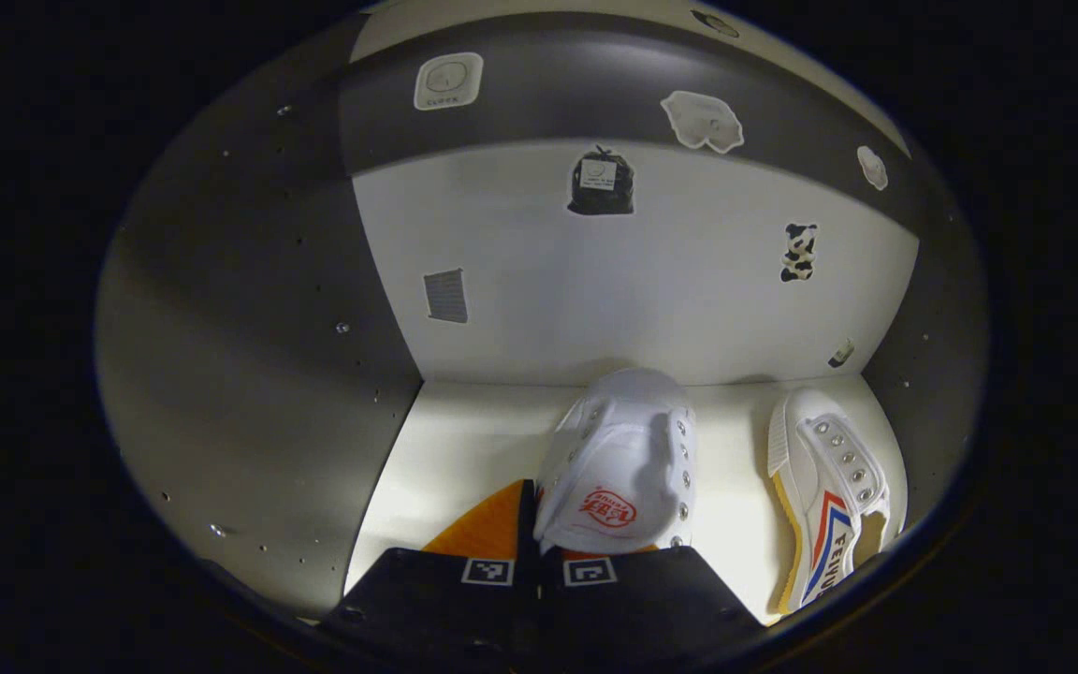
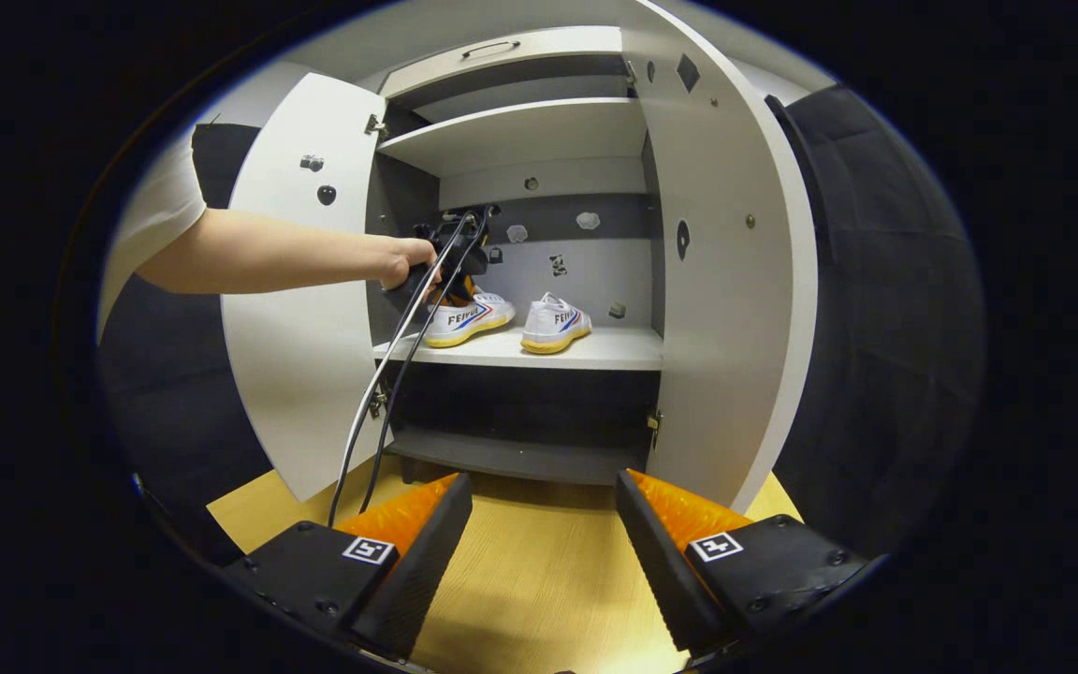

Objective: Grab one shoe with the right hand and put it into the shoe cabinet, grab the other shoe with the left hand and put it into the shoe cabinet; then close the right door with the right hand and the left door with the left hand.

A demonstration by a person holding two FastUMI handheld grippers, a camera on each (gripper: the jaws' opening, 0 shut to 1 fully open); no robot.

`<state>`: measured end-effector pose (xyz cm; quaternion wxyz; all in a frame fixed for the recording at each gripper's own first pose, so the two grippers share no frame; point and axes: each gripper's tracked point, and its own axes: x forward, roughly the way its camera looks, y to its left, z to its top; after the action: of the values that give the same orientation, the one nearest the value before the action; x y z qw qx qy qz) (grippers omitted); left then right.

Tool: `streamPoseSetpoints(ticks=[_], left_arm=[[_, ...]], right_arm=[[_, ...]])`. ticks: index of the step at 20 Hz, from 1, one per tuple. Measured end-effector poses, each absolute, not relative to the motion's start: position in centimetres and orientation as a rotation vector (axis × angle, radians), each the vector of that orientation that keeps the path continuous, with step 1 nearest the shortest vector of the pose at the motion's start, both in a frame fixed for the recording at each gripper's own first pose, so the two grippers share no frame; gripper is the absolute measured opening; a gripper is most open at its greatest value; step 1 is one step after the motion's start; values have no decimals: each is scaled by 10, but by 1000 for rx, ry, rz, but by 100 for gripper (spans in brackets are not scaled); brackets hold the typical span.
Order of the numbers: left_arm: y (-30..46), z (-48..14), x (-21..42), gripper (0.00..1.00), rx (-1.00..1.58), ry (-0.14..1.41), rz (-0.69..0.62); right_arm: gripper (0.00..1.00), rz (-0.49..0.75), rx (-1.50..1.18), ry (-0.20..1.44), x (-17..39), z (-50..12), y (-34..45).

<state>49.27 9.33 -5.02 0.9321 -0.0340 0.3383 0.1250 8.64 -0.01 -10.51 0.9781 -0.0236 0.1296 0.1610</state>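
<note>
Left gripper view: left gripper at bottom centre, fingers drawn together on the heel of a white canvas sneaker, grasping it. Toe pointing at the back wall of the shoe cabinet, sole seemingly on or just above the shelf. Second sneaker lying at lower right, close beside the side panel. Risk here: releasing before the sole sits flat, letting the shoe tip or roll; sliding it rightward, knocking the second sneaker.

Right gripper view: right gripper at the bottom, fingers spread wide, holding nothing, over the wooden floor. Both sneakers on the middle shelf at centre frame. Hand with the left gripper reaching in from the left, cables trailing down past the left door. Right door standing open at right. Risks: swinging the right door shut too soon, trapping the arm or cables; a heel overhanging the shelf edge, blocking a door.
</note>
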Motion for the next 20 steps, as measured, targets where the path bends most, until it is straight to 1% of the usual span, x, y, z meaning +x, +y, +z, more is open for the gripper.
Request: streamPoseSetpoints(ticks=[5,7,8,9,10,11,14,16,20], left_arm=[[89,-52,492,8,-42,715,256],[90,-48,488,12,-50,702,267],[90,-43,484,19,-45,688,262],[88,-37,477,22,-40,677,252],[86,-29,470,34,-38,655,241],[82,-23,460,39,-40,631,220],[62,-5,414,94,-138,531,206],[42,8,378,96,-175,464,166],[20,30,302,96,-128,311,162]], right_arm=[[98,340,-58,255,83,-103,1],[98,354,-63,241,81,-100,4],[98,362,-64,239,80,-100,5],[98,371,-63,243,78,-101,6],[98,380,-62,248,77,-103,6],[98,383,-60,252,77,-103,6],[98,383,-37,245,79,-99,1],[99,391,-35,253,80,-98,0],[99,401,-47,254,82,-93,-3]])
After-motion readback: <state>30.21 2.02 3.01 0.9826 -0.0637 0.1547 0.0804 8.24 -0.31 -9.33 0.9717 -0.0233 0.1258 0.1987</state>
